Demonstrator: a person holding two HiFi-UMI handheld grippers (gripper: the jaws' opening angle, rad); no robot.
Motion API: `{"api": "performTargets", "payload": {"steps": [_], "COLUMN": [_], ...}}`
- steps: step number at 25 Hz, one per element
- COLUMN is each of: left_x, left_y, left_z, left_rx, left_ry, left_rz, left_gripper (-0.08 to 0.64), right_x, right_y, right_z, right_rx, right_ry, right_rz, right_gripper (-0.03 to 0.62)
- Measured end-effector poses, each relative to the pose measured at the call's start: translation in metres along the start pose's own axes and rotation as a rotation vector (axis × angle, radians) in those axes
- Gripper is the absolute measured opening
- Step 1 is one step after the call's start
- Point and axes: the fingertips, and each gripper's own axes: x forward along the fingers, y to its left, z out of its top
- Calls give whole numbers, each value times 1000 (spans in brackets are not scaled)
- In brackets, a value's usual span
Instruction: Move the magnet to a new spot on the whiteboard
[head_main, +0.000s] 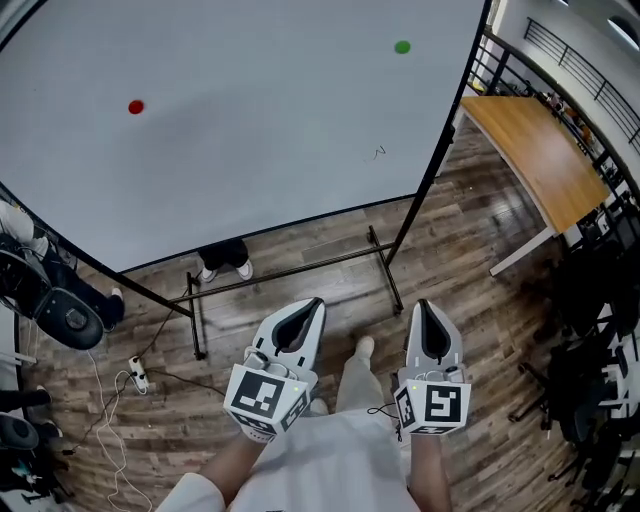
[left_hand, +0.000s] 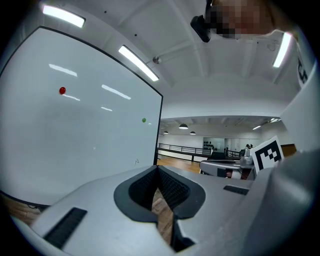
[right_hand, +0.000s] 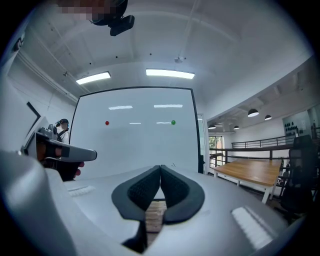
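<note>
**Both grippers closed and clear of the board; magnet not yet engaged**

The left gripper (head_main: 316, 304) and the right gripper (head_main: 423, 304) are held low in front of the whiteboard (head_main: 250, 140), well apart from its surface. On each one the jaws are pressed together at the tips with nothing between them.

Two magnets sit on the whiteboard. The red magnet (head_main: 136, 107) is toward its upper left and the green magnet (head_main: 402, 47) is near its upper right corner. Neither is touched. A faint pen mark (head_main: 378, 152) lies below the green magnet.

Probable faults from this state:

- Wrong target. The task names one magnet and the whiteboard carries two, so the choice is not settled by the scene.
- Closed approach. If the jaws reach a magnet without opening first, they will likely push it along the surface or knock it off.
- Slipped grip. The magnets look small and low against the whiteboard, so the pads may get little edge to hold and skid off.
- Board movement. The whiteboard stands on a floor frame (head_main: 290, 272), so pressing hard may rock it. Shoes (head_main: 225, 268) show beneath its lower edge, so a person appears to stand behind it.
- Footing. A cable (head_main: 140, 375) lies on the floor below the whiteboard's left side and could catch a foot on a step forward.
</note>
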Motion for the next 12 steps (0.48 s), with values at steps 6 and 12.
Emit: {"api": "performTargets", "payload": {"steps": [6, 12], "left_x": [88, 181], "left_y": [12, 26], "left_z": [27, 64], "left_rx": [25, 81], "left_ry": [-10, -28], "left_rz": [-14, -3], "left_gripper": [6, 6], "right_x": [75, 157], "right_y": [-49, -97], "right_z": [15, 39], "right_rx": [10, 3], "right_ry": [-33, -73], "right_rz": [3, 53], "right_gripper": [9, 9]}}
